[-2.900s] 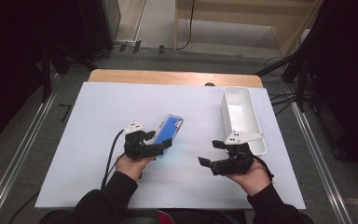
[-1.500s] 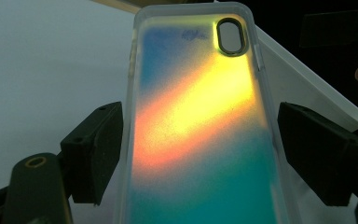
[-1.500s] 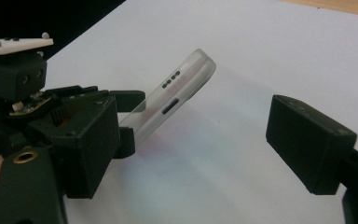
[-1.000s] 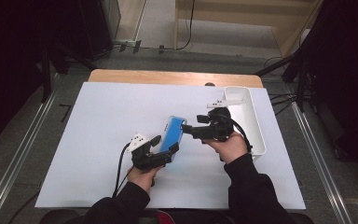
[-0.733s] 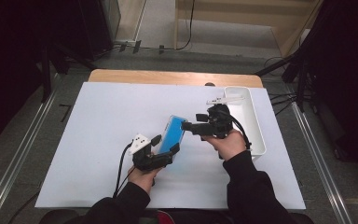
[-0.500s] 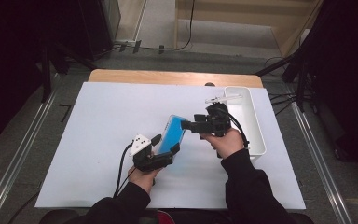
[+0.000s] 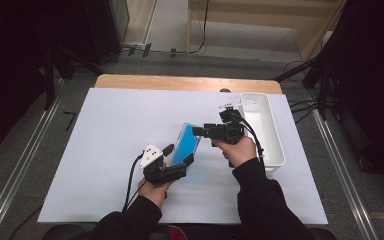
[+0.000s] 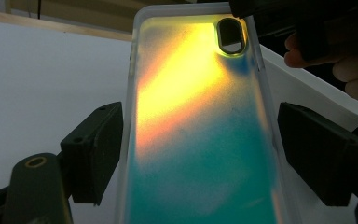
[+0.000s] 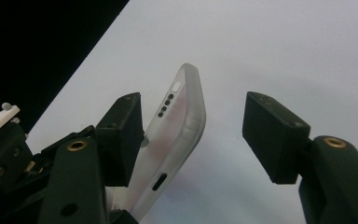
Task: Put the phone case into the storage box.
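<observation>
Phone case (image 7: 185, 145), the translucent kind with a blue-to-orange shimmer on the back, is up off the white table (image 7: 105, 150) and tilted, sitting just left of the white bin (image 7: 272, 145) that runs along the table's right side. Left tool (image 7: 179, 159) has it by the lower end: in the left gripper view the case (image 8: 200, 130) runs up between the two black pads, the left pad looks right against its edge while there's a sliver of gap on the right side, so I can't tell for sure whether it's a proper pinch from both sides. Camera cutout (image 8: 230, 35) sits at the top end there, the end nearer the bin. Right tool (image 7: 199, 131) comes in from the bin side at the upper end of the case, hand just next to the bin's long wall. In the right gripper view the case's frosted edge (image 9: 177, 140) with its little port holes is leaning on the left pad, and the right pad is well clear of it, so those jaws are about half wide with the case between them but not squeezed; they've just been closing in. Wooden edge (image 7: 180, 82) of the table peeks out beyond the white sheet, well away from the bin's far end.
</observation>
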`<action>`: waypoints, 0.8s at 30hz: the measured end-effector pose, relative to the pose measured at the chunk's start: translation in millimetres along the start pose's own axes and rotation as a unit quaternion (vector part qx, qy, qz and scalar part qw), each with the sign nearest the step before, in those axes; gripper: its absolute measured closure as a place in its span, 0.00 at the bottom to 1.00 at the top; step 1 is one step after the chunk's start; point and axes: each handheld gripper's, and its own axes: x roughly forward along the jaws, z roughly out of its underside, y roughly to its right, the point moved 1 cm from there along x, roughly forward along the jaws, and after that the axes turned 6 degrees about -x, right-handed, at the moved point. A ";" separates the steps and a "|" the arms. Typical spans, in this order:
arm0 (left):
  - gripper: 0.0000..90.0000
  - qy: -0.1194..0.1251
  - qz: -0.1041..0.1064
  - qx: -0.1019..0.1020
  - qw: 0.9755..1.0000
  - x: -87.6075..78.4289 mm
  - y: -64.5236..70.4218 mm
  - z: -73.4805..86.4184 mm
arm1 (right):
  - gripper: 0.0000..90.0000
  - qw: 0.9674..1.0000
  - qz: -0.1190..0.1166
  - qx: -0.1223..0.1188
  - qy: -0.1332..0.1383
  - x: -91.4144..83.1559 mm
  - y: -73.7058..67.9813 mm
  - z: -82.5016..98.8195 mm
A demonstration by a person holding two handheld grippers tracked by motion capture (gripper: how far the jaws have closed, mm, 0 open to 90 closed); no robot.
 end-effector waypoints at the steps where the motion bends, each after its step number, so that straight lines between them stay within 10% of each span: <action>1: 0.19 -0.001 0.001 0.000 1.000 0.0 0.0 0.1 | 0.44 1.000 -0.002 0.005 -0.001 0.9 0.4 -0.2; 24: 0.19 -0.003 0.009 -0.006 1.000 1.3 1.5 1.6 | 0.81 0.997 -0.036 0.064 -0.027 10.2 3.9 -0.3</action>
